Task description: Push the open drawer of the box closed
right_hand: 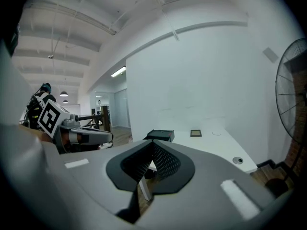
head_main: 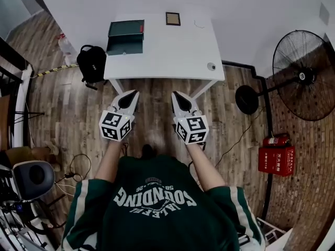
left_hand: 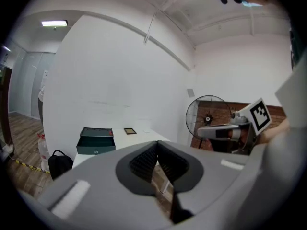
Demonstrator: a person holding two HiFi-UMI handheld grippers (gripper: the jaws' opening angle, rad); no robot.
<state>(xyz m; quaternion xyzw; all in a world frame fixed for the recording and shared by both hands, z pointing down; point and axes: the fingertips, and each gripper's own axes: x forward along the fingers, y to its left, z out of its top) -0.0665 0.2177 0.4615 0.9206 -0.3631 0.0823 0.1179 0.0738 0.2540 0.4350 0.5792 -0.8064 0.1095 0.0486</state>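
A dark green box [head_main: 126,29] stands on the far left part of a white table [head_main: 172,51], its drawer [head_main: 125,47] pulled out toward me. The left gripper view shows the box [left_hand: 97,133] with the drawer [left_hand: 96,148] sticking out below the lid; in the right gripper view the box [right_hand: 160,135] is small and far off. My left gripper [head_main: 132,94] and right gripper [head_main: 177,95] hover side by side over the floor, short of the table's near edge. Both are shut on nothing, jaw tips meeting [left_hand: 157,143] [right_hand: 153,143].
A small framed square [head_main: 173,19] lies at the table's back, a round grommet [head_main: 211,66] at its front right corner. A black backpack [head_main: 92,63] leans by the left table leg. A standing fan [head_main: 303,75], fire extinguisher [head_main: 276,140] and red case [head_main: 276,160] stand at the right.
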